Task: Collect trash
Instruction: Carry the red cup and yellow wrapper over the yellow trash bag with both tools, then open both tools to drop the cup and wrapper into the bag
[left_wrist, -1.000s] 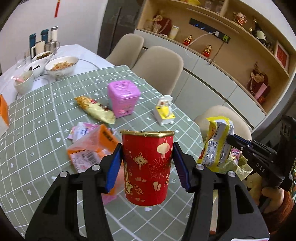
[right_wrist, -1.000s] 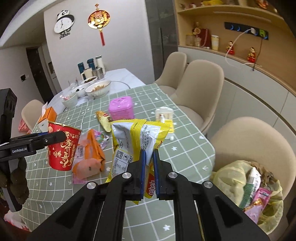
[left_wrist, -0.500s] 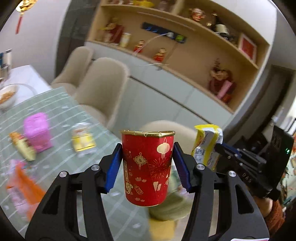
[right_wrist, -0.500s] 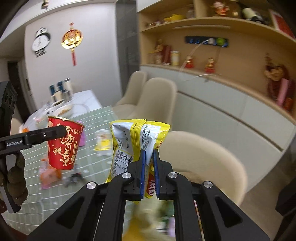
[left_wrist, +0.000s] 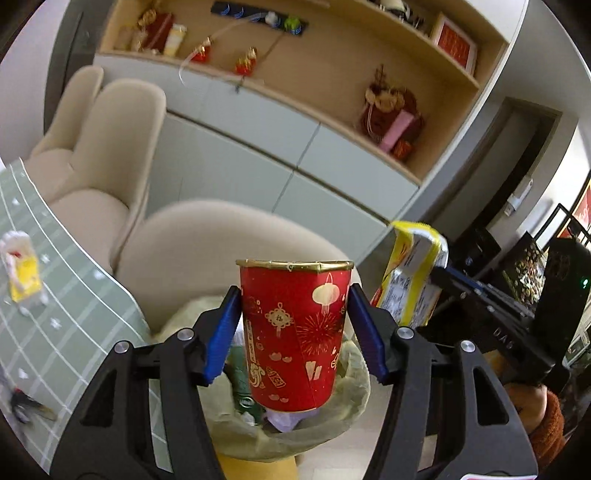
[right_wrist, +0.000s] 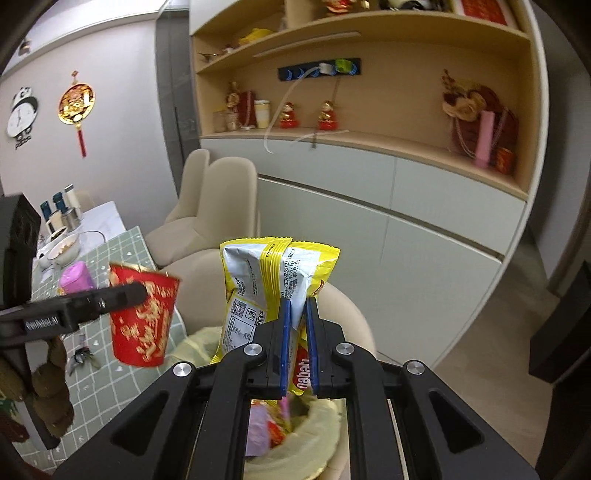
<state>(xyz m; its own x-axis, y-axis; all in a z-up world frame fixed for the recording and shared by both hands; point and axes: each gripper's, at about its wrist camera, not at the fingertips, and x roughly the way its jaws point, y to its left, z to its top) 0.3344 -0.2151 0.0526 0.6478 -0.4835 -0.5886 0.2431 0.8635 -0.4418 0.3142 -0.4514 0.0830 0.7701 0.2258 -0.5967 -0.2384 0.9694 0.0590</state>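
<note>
— Over the trash bin (left_wrist: 343, 413) already? Lined with a pale yellow-green bag, wrappers showing inside, parked beside the table (left_wrist: 55, 302) and in front of a beige chair (left_wrist: 207, 251).

— Yes. Red paper cup (left_wrist: 295, 332) upright between the blue pads of the left gripper (left_wrist: 295, 336), directly above the bin's mouth. Jaws opening at this moment: right pad visibly clear of the cup wall, left pad touching or nearly so near the rim. Looks like a release, judged from that gap.

— And held upright why?

— Probably so that any dregs stay in until the drop (contents not visible from here). Gripped across the widest part, hence jaws so far apart.

— Other side?

— Right gripper (right_wrist: 295, 339) clamped on the yellow snack bag (right_wrist: 273, 280), pads nearly together with only thin foil between. Pinched low on the bag, so the sealed top stands up and the bulk hangs free over the bin. Likely next in line for dropping.

— Anything legible?

— "nabati" in white on red, low on the bag between the pads. A printed date code along the back seam, too fine to trust; small white nutrition panel, unreadable. On the cup, gold lanterns, a knot and fireworks, plus large gold Chinese characters in the right wrist view, blurred. "GenRobot.AI" on the left gripper's arm, seen from the right; "DAS" on the right gripper's body, seen from the left.

— Left on the table?

— A yellow-and-white carton (left_wrist: 22, 273), blurred.
</note>
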